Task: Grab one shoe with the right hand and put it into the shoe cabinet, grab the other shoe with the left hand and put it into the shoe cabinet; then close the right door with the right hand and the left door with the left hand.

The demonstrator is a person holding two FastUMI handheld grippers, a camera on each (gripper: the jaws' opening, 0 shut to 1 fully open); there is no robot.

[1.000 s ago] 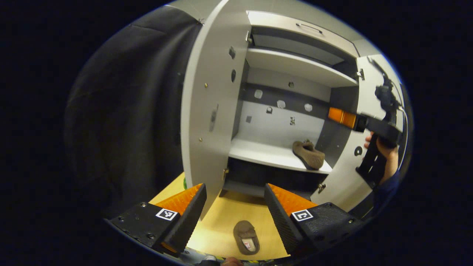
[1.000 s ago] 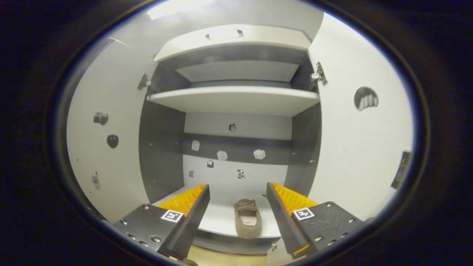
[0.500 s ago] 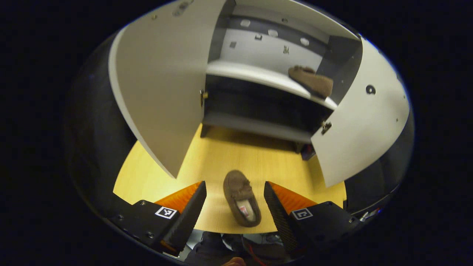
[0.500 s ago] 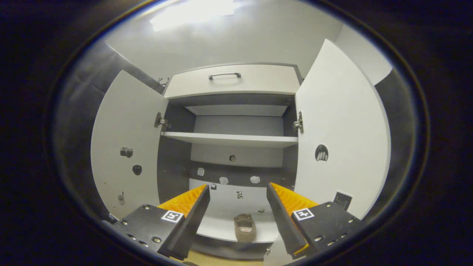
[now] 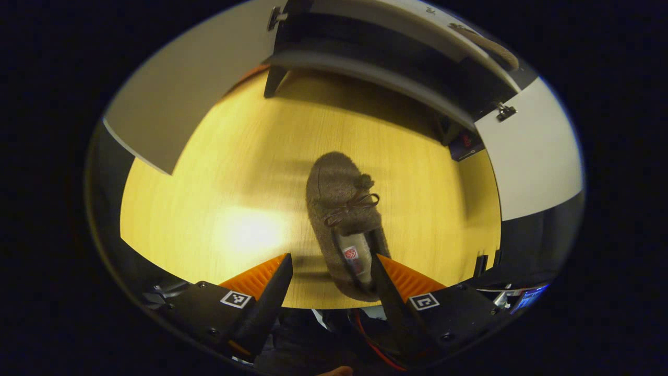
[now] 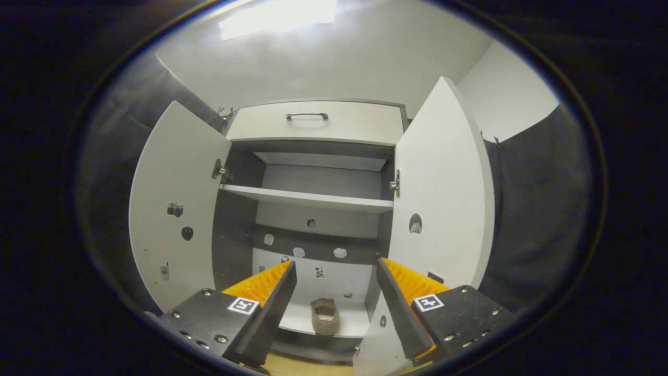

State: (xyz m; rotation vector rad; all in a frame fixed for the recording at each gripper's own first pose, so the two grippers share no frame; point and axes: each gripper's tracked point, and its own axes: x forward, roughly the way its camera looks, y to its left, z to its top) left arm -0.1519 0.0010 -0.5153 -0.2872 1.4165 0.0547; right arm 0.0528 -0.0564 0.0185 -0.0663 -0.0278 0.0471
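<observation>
A brown fuzzy shoe (image 5: pixel 342 209) with a small bow lies on the yellow wooden floor (image 5: pixel 219 198), toe toward the cabinet. My left gripper (image 5: pixel 331 279) hangs open above its heel end, which sits between the fingers with the right one at its side. The other brown shoe (image 6: pixel 324 322) rests on the lower shelf of the white shoe cabinet (image 6: pixel 313 193); its sole edge (image 5: pixel 488 44) shows at the top of the left gripper view. My right gripper (image 6: pixel 335 284) is open and empty, held back from the cabinet front. The left door (image 6: pixel 172 219) and the right door (image 6: pixel 443 198) both stand open.
A drawer with a dark handle (image 6: pixel 307 116) tops the cabinet, with an upper shelf (image 6: pixel 308 198) below it. Dark cloth walls (image 6: pixel 532 209) flank the cabinet. Cables and equipment (image 5: pixel 376 334) lie at the near floor edge. The right door's lower corner (image 5: pixel 532 156) hangs over the floor.
My left gripper has tilted down and dropped close over the shoe on the floor. My right gripper has pulled back from the cabinet, leaving the other shoe on the shelf.
</observation>
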